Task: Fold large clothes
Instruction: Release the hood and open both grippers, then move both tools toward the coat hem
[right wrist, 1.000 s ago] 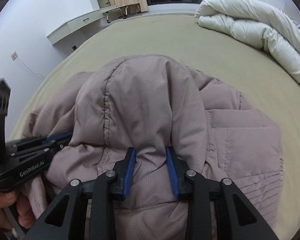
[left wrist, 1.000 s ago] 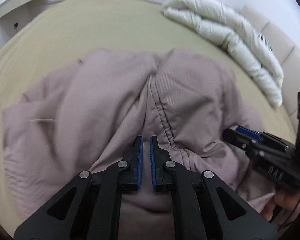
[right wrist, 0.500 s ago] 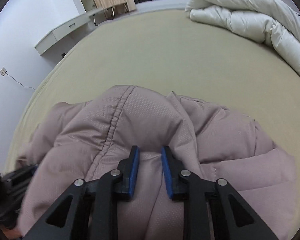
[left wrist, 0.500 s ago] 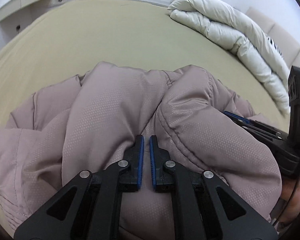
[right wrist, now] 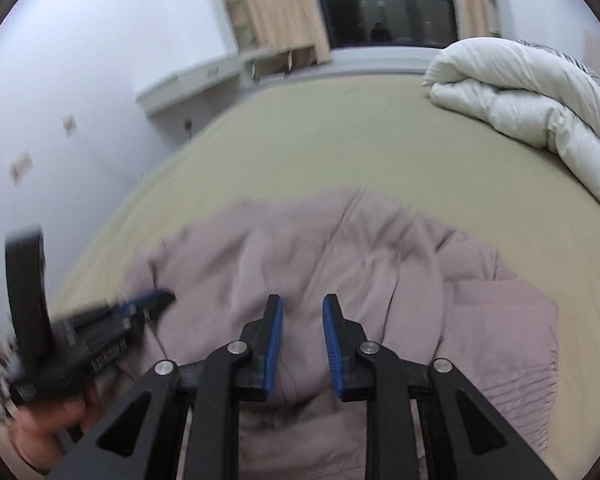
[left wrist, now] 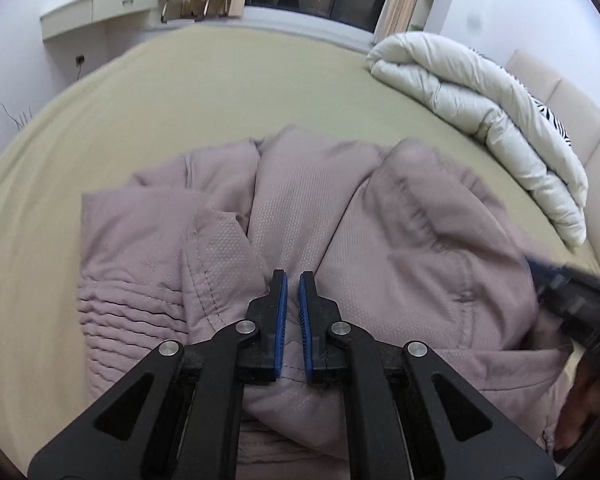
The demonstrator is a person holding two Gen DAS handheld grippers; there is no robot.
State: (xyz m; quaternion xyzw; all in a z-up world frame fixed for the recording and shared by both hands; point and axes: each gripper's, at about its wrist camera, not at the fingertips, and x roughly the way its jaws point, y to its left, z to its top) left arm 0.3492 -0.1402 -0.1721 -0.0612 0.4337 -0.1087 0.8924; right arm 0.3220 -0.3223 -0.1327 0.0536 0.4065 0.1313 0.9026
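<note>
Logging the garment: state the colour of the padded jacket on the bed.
Dusty mauve-pink jacket, seen best in the left wrist view.

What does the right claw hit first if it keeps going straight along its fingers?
Most likely the mauve padded jacket, bunched just past the right claw. Beyond it only the tan bed sheet. Depth is blurred.

A beige bed sheet (left wrist: 180,92) is spreading wide across the bed, and a white duvet (left wrist: 480,96) is lying rolled up along its far right edge, just beside a padded cream headboard (left wrist: 572,108). A pale wall desk (left wrist: 96,8) is standing beyond, with tan curtains (right wrist: 284,4) hanging beside a dark window (right wrist: 384,0)
</note>
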